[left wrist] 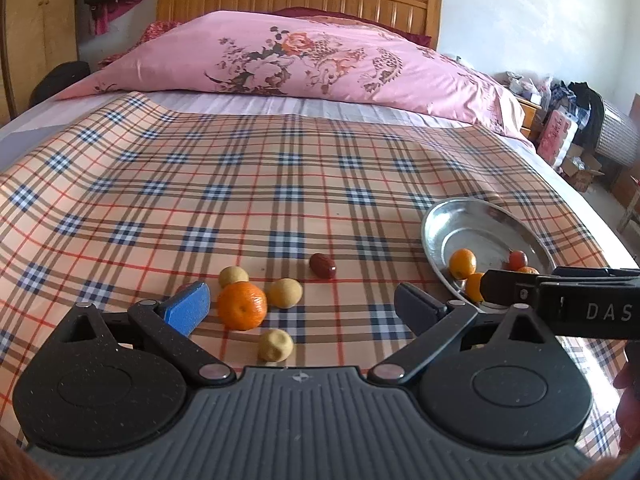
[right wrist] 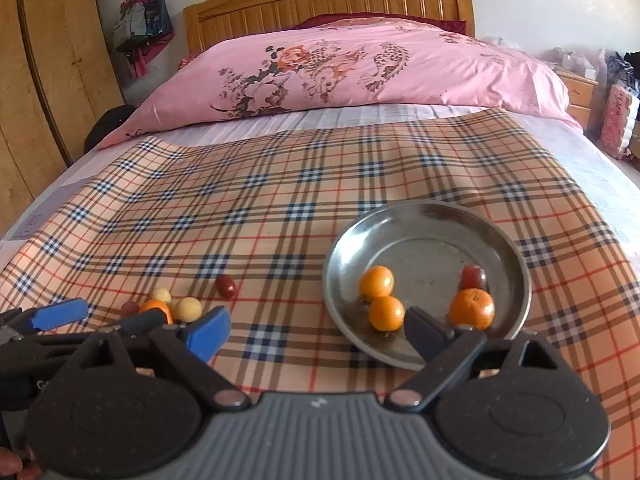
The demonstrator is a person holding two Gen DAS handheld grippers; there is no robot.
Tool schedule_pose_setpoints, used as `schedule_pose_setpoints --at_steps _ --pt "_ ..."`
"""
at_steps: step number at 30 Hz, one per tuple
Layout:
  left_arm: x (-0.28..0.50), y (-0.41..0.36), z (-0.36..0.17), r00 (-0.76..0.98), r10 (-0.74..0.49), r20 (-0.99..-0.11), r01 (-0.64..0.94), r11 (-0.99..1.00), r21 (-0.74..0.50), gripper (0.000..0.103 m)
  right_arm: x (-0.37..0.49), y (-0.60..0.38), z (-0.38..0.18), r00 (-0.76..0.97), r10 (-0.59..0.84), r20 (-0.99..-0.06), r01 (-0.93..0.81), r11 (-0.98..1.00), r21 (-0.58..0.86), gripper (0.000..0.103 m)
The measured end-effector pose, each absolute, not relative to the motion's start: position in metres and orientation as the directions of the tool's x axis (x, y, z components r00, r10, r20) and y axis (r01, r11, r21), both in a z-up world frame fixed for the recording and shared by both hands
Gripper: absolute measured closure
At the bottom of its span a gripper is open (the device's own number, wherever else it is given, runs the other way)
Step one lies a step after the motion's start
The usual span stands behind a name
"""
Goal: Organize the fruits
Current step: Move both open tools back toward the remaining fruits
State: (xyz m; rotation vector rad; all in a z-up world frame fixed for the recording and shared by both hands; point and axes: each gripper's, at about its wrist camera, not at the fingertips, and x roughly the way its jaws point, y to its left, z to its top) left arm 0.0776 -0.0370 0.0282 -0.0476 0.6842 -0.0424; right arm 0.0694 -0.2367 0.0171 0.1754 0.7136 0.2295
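Both grippers, left (left wrist: 304,304) and right (right wrist: 316,330), wide open, empty.

Three oranges (right wrist: 377,281) in steel dish (right wrist: 424,216), others (left wrist: 241,305) loose

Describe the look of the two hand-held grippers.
Both match. The left hand-held gripper has a grey ribbed body, black speckled round housings, black linkage arms with silver pivots, and one blue and one dark finger pad. The right hand-held gripper shows white "DAS" lettering.

Four oranges (right wrist: 376,281), three yellow fruits (left wrist: 284,292), two red dates (left wrist: 322,266), two grapes (right wrist: 473,277), one steel plate (right wrist: 424,216).
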Motion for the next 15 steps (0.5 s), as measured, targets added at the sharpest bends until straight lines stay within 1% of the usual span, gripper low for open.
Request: schedule_pose_setpoints --at_steps 15 --pt "0.061 0.006 0.016 0.788 -0.022 -0.615 -0.024 0.997 -0.067 0.0 0.065 -0.197 0.009 0.706 0.335 -0.625 -0.227 0.942 0.248 0.01"
